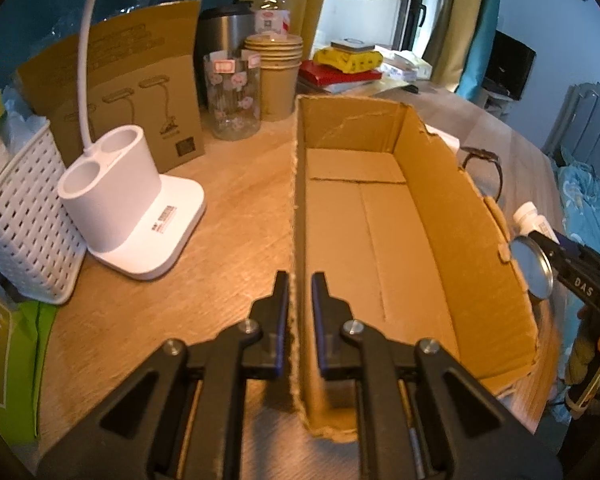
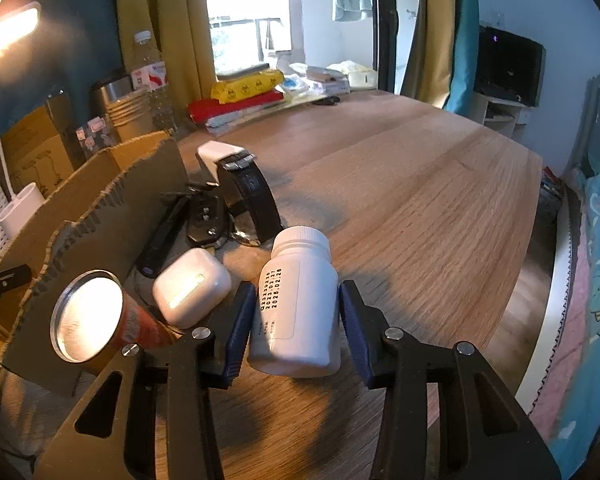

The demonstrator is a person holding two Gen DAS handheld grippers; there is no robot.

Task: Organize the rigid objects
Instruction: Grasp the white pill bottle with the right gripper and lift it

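Grasping done — our right tool [image 2: 296, 320] clamps the white pill bottle [image 2: 296, 300]; left tool [image 1: 300, 320] pinches the cardboard box [image 1: 380, 220] wall. Next, lift it toward ten o'clock, boxward.

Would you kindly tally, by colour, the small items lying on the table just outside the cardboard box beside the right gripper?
White: 2, the pill bottle and the earbud case.
Black: 3, the watch, the car key and the slim black pen-like stick.
Red with a metal end: 1, the can.
Total: 6
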